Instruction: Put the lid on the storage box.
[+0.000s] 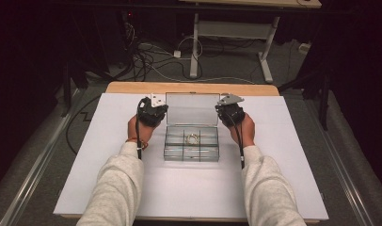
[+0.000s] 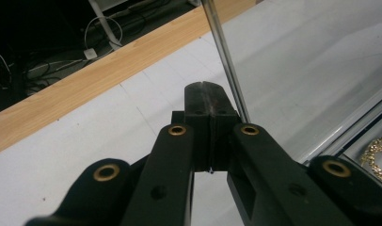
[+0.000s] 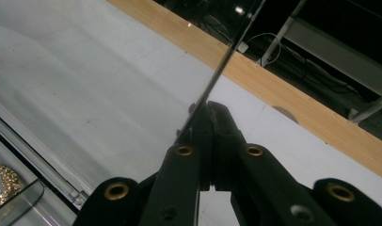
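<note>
Two claws, left claw (image 1: 157, 109) and right claw (image 1: 225, 109), are clamped shut with nothing between them, flanking the raised clear lid (image 1: 192, 108) at frame centre. Lid work looks in hand; next likely reaching the gold bracelet (image 1: 193, 139) in the box (image 1: 169, 141) just below.

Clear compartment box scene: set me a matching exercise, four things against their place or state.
Things:
1. lid
2. gold chain
3. left gripper
4. right gripper

Places or states:
A. lying in a compartment of the clear box
B. shut, beside the lid's left edge
C. raised open at the far side of the box
D. shut, at the lid's right edge

Pairs: 1-C, 2-A, 3-B, 4-D
</note>
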